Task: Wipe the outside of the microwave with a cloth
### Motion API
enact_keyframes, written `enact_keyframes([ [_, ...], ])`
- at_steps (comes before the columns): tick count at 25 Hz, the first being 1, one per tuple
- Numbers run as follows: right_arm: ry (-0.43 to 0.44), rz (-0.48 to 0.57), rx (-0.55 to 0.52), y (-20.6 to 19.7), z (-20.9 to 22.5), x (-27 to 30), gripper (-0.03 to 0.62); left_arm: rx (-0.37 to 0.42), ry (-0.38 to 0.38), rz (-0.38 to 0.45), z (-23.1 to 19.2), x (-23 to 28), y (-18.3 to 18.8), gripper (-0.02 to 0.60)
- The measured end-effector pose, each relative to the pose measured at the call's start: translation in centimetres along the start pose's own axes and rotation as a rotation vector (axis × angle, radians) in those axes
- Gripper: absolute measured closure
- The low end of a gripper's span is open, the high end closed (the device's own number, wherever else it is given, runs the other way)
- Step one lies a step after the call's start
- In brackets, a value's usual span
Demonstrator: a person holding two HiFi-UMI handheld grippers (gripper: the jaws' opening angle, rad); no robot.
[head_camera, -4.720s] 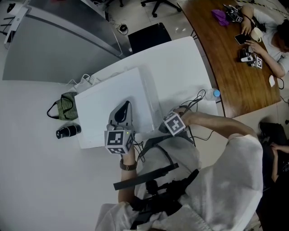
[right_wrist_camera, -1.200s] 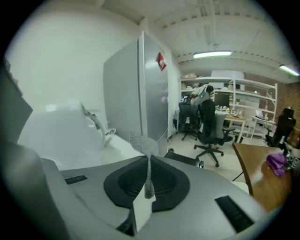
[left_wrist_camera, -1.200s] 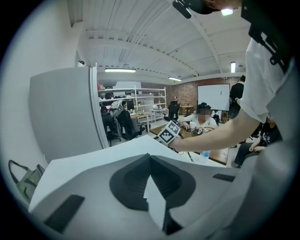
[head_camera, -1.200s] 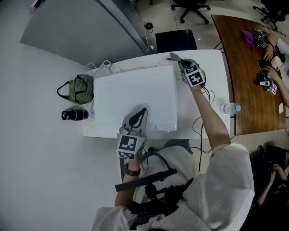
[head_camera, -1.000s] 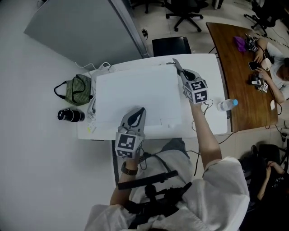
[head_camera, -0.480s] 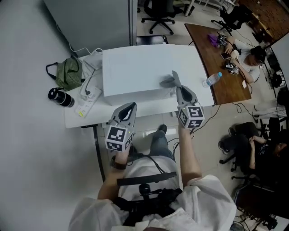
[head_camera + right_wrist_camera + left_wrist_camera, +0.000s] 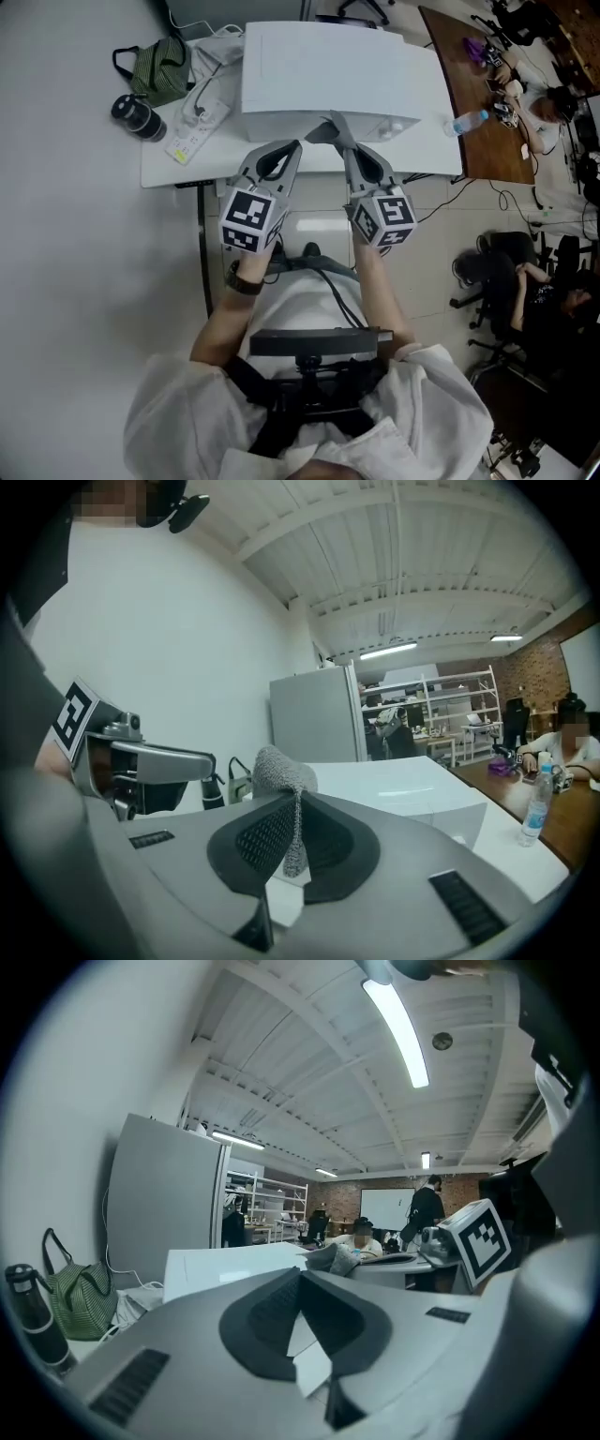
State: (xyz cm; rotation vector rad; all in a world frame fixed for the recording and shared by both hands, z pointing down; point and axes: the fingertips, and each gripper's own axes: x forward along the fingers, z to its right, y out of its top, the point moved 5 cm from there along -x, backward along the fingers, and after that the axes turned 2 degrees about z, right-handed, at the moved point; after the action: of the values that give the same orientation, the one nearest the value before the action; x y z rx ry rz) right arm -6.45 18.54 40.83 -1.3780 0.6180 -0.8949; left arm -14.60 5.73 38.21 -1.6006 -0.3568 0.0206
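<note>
The white microwave (image 7: 337, 66) stands on a white table (image 7: 173, 164) at the top of the head view. My right gripper (image 7: 334, 124) is shut on a grey cloth (image 7: 322, 132), held at the microwave's front edge. In the right gripper view the cloth (image 7: 281, 771) bunches above the closed jaws of that gripper (image 7: 298, 801), with the microwave (image 7: 403, 789) beyond. My left gripper (image 7: 293, 146) is shut with nothing in it, just left of the right one. Its own view shows the closed tips of the left gripper (image 7: 300, 1275) and the microwave (image 7: 234, 1262) ahead.
A green bag (image 7: 159, 58), a black flask (image 7: 136, 114) and a power strip (image 7: 197, 117) lie left of the microwave. A water bottle (image 7: 466, 120) lies at the table's right end. People sit at a wooden table (image 7: 469, 66) beyond it. Office chairs (image 7: 492, 272) stand on the right.
The right gripper has carried the cloth from the microwave's far right corner back to its front edge. The view has pulled back, and both grippers now sit side by side before the microwave.
</note>
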Motion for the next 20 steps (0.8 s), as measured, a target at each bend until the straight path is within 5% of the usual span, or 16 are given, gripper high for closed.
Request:
enact_keyframes([
  [20,0.105,0.031,0.041,1.0,-0.1,-0.7,0.568,0.020,0.046,-0.009,1.6,0.4,1.5,0.554],
])
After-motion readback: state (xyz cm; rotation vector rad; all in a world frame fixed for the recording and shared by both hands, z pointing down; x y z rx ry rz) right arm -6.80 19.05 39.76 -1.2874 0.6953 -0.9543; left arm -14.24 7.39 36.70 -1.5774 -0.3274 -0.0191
